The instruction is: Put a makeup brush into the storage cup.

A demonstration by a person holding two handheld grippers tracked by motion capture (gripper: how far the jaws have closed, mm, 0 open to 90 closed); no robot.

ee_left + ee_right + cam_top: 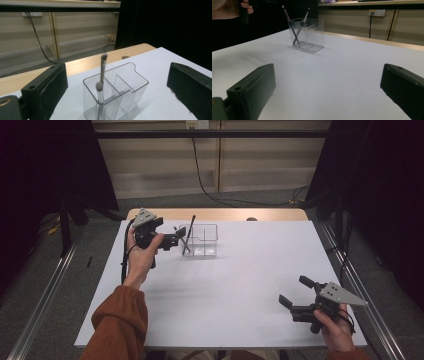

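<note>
Starting at your left, your left gripper (pixel 175 239) is held up off the white table (pixel 240 285) at about ten o'clock on the sheet, its jaws spread apart and holding nothing. They point toward three o'clock, at the clear organizer (pixel 200 240) just beside them. In the left gripper view the two black jaws stand wide at either side of that organizer (pixel 117 92), apart from it.

The organizer stands upright near eleven o'clock on the table, divided into compartments. Two makeup brushes (pixel 190 232) lean crossed in its left-hand compartment, handles down and bristle tips up above the rim. From your left gripper view the taller brush (pixel 103 67) tilts behind the shorter one (pixel 99 90); from the right gripper view they form an X (pixel 298 27) inside the box (pixel 309 35).

Over at five o'clock, your right gripper (pixel 295 295) is well apart from the organizer, low over bare table, jaws wide and empty, aimed toward ten o'clock.
</note>
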